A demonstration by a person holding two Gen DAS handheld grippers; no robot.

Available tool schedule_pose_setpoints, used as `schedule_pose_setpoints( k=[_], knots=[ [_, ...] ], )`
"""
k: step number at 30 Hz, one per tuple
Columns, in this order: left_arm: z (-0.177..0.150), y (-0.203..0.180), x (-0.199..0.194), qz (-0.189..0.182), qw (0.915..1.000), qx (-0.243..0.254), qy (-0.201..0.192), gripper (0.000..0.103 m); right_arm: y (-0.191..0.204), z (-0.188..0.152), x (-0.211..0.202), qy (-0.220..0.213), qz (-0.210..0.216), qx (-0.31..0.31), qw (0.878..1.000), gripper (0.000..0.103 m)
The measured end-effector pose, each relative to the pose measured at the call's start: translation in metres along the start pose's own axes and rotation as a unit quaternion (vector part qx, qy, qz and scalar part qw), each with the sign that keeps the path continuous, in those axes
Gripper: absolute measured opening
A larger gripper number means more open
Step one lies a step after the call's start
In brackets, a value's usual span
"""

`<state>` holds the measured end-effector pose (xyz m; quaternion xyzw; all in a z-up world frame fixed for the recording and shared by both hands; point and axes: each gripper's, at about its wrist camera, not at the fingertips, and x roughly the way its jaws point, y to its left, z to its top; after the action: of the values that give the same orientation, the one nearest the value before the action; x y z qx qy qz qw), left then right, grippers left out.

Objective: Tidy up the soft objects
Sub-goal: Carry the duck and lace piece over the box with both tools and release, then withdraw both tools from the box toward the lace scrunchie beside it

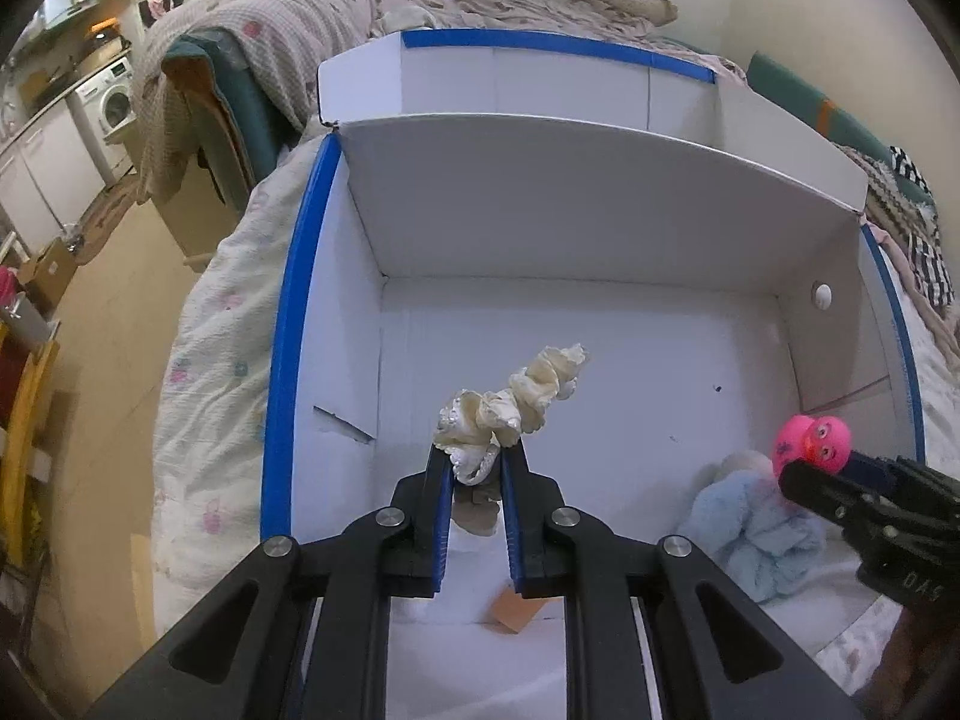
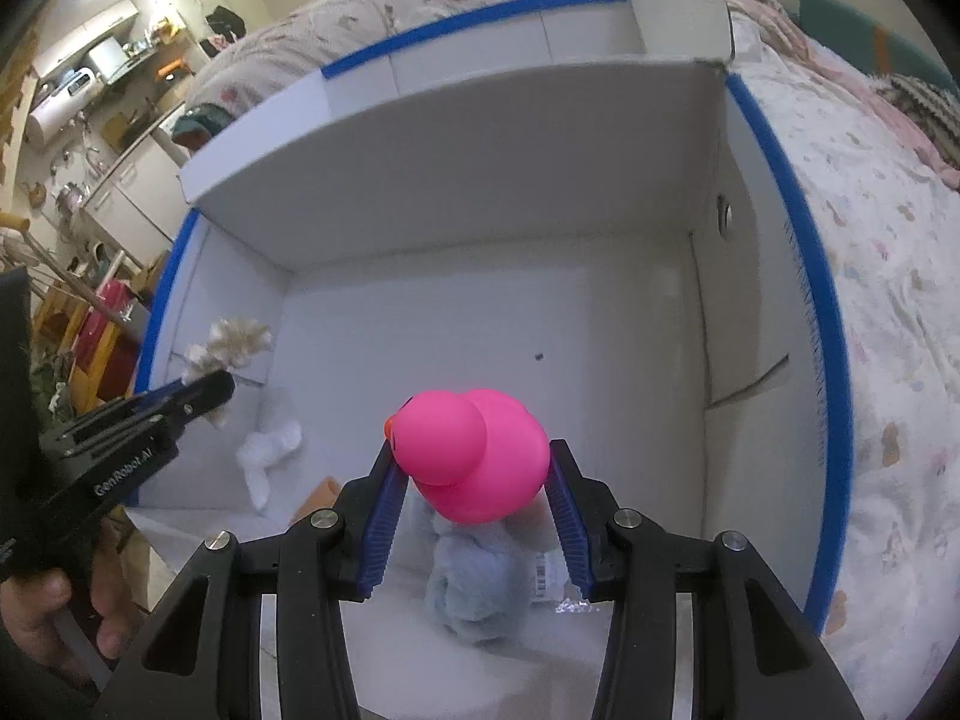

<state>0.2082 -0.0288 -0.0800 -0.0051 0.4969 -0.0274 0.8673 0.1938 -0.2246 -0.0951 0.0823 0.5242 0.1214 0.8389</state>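
My left gripper (image 1: pixel 477 456) is shut on a cream ruffled scrunchie (image 1: pixel 510 405) and holds it above the floor of a white box with blue-taped rims (image 1: pixel 288 360). My right gripper (image 2: pixel 474 456) is shut on a pink rubber duck (image 2: pixel 474 456) over the box; the duck also shows in the left wrist view (image 1: pixel 813 443). A light blue plush toy (image 2: pixel 474 588) lies in the box under the duck, also seen in the left wrist view (image 1: pixel 756 522). The scrunchie shows at the left of the right wrist view (image 2: pixel 231 342).
The box sits on a bed with a floral quilt (image 2: pixel 888 360). A white soft toy (image 2: pixel 267 456) and a small orange block (image 1: pixel 513 609) lie in the box. Its far flap (image 1: pixel 600 180) stands up. A kitchen with a washing machine (image 1: pixel 111 102) lies left.
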Motion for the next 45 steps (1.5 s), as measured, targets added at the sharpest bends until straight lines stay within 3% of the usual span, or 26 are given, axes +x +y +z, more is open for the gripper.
schedule_pose_setpoints(
  k=[8,13,15,17,19,26,41,45],
  knots=[
    [-0.002,-0.006,0.001,0.018,0.9997,0.015,-0.004,0.015,-0.001,-0.002,0.003,0.008,-0.010,0.001,1.000,0.049],
    [-0.002,-0.008,0.000,0.012,0.9998,0.015,-0.007,0.024,0.002,-0.002,0.004,0.008,-0.009,-0.002,1.000,0.050],
    [-0.001,-0.010,-0.002,0.013,0.9997,0.020,-0.009,0.026,0.002,-0.003,0.004,0.009,-0.006,-0.002,1.000,0.060],
    [-0.001,-0.011,-0.003,0.015,0.9995,0.024,-0.011,0.036,0.002,-0.003,0.004,0.006,0.001,0.003,1.000,0.066],
    [-0.002,-0.011,-0.005,0.018,0.9995,0.022,-0.016,0.054,0.001,-0.001,0.002,0.001,0.008,0.008,1.000,0.071],
    [-0.002,-0.015,-0.015,0.028,0.9983,0.033,-0.040,0.064,0.006,0.004,-0.011,-0.035,0.022,0.004,0.999,0.100],
    [-0.006,-0.008,-0.048,0.049,0.9964,0.013,-0.068,0.065,0.018,0.002,-0.051,-0.114,0.031,-0.007,0.993,0.101],
    [-0.010,-0.003,-0.063,0.052,0.9954,0.005,-0.080,0.071,0.022,-0.005,-0.058,-0.114,0.030,-0.002,0.993,0.101]
  ],
)
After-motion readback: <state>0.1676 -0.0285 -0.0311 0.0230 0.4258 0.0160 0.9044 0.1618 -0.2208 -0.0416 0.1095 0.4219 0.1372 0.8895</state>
